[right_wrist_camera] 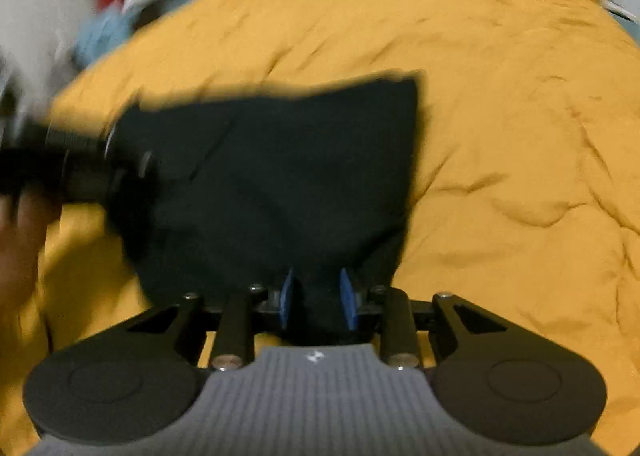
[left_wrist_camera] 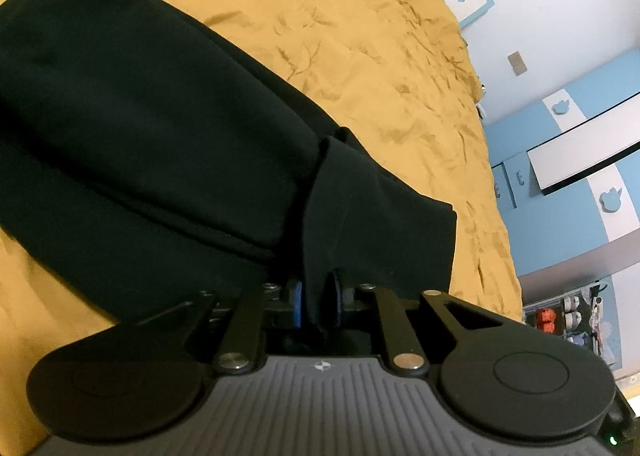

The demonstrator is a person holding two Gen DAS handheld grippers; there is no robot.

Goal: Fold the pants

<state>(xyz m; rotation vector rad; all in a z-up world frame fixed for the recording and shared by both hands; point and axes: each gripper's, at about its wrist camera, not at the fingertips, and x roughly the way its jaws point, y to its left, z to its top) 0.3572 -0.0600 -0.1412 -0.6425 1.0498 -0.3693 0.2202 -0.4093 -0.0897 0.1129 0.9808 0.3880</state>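
On top of a mustard-yellow bed, black pants spread flat, long axis running away from the left tool toward the upper left of the left wrist view, far end out past the frame edge. Near end gathered into a ridge of cloth rising straight into the left tool, blue pads almost together and pinching that ridge. Cloth also between the blue pads of the right tool, standing a little wider than the left pair; pads appear to press on a thicker bunch of the same fabric, though blur leaves that a judgement.

From the right wrist view, a broad panel of the pants fanning out forward from the pinch, far edge lying square across the bed, bare yellow bedding to the right of it. At the left edge of that view, blurred, the other tool and a hand close beside the cloth, so both grips on the same end and near each other.

Judging from this: both tools at one end, whole length lying ahead, so likely a fold along the long axis, carrying the held end forward over the far part. Neither hand clearly nearer to the far end; both equally placed.
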